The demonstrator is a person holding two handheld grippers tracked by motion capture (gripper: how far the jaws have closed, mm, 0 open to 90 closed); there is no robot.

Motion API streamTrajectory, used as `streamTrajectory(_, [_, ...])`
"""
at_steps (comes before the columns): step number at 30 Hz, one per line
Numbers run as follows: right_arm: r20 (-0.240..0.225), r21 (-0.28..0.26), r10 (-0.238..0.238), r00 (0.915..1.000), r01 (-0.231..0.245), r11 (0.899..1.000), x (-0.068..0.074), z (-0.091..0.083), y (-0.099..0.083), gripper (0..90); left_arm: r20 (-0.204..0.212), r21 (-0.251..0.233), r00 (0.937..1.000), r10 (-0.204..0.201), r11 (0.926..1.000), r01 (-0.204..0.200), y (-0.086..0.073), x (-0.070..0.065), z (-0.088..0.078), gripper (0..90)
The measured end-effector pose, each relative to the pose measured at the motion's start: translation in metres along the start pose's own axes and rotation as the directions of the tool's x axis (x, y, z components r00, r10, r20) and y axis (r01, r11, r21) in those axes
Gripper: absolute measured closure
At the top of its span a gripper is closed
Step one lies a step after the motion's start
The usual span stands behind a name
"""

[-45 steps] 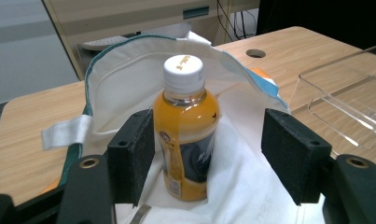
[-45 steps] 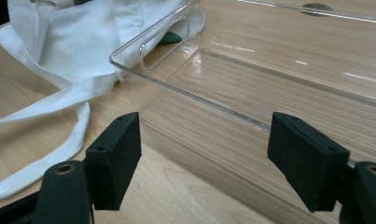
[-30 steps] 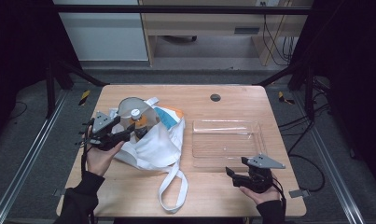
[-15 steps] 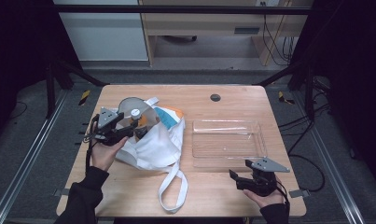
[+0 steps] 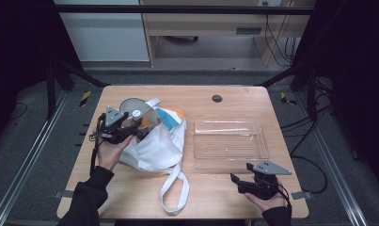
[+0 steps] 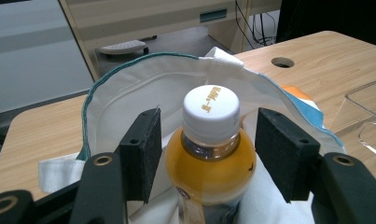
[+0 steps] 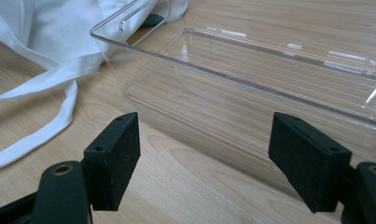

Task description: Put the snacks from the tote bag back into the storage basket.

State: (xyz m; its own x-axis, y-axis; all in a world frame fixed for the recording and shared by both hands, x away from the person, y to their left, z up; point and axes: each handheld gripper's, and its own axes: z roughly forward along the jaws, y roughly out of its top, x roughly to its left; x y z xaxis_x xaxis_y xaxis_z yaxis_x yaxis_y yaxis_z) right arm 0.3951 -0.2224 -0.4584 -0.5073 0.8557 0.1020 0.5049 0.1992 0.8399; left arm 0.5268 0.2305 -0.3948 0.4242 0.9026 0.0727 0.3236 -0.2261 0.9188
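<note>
A white cloth bag point(image 5: 159, 146) lies at the table's left with its mouth propped open. In it stands a bottle of orange drink point(image 6: 209, 168) with a white cap point(image 5: 137, 113). My left gripper point(image 5: 139, 128) reaches into the bag's mouth point(image 6: 143, 88). Its jaws have just been closing and now flank the bottle's shoulder. The pads point(image 6: 143, 154) are close to the bottle but do not visibly press on it. My right gripper point(image 5: 234, 181) rests near the table's front right edge, open and with nothing in it. Its view looks at the clear plastic tray point(image 7: 251, 51).
The clear tray point(image 5: 229, 123) lies right of the bag. The bag's long strap point(image 5: 175, 188) loops toward the front edge. A round cable hole point(image 5: 217, 98) sits near the table's far edge. A black frame surrounds the table.
My left gripper has moved right, further into the bag's mouth, and its jaws have narrowed around the bottle. The right gripper has barely moved.
</note>
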Motion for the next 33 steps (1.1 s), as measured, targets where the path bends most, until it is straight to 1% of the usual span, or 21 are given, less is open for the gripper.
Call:
streamTrajectory(2, [-0.001,-0.003,-0.003,1.0,0.003,1.0,0.0,0.001,0.0,25.2,-0.007,-0.001,1.0,0.007,1.0,-0.007,0.0,-0.001,0.004,41.3])
streamTrajectory(5, [0.002,-0.001,-0.005,1.0,0.005,1.0,0.0,0.001,0.001,25.4,-0.018,0.001,0.9998,0.007,1.0,-0.007,0.0,-0.001,0.008,43.1])
streamTrajectory(7, [-0.001,0.001,-0.004,1.0,0.004,1.0,0.0,0.002,0.001,25.5,-0.021,-0.002,0.9998,-0.003,1.0,0.003,0.0,0.0,0.01,45.2])
streamTrajectory(9, [0.0,0.002,-0.006,1.0,0.006,1.0,0.0,0.002,0.001,25.5,-0.011,-0.008,0.9998,-0.018,0.9998,0.018,-0.001,0.001,0.012,47.8])
streamTrajectory(16, [0.004,0.005,-0.003,1.0,0.003,1.0,-0.001,0.003,0.001,25.6,-0.006,-0.019,0.9999,-0.013,0.9997,0.013,-0.001,-0.001,0.015,54.3])
streamTrajectory(19, [0.004,0.007,-0.004,1.0,0.004,1.0,-0.001,0.003,0.001,25.7,-0.005,-0.021,0.9997,-0.025,0.9995,0.025,-0.001,-0.002,0.016,56.2])
streamTrajectory(24, [0.002,0.008,-0.004,1.0,0.004,1.0,0.0,0.003,0.002,25.7,-0.022,-0.025,0.9992,-0.032,0.9992,0.031,-0.001,-0.005,0.018,57.3])
streamTrajectory(33, [0.004,0.011,-0.006,1.0,0.006,1.0,0.0,0.004,0.002,25.8,-0.023,-0.016,0.9987,-0.044,0.9989,0.044,0.0,-0.005,0.018,58.6])
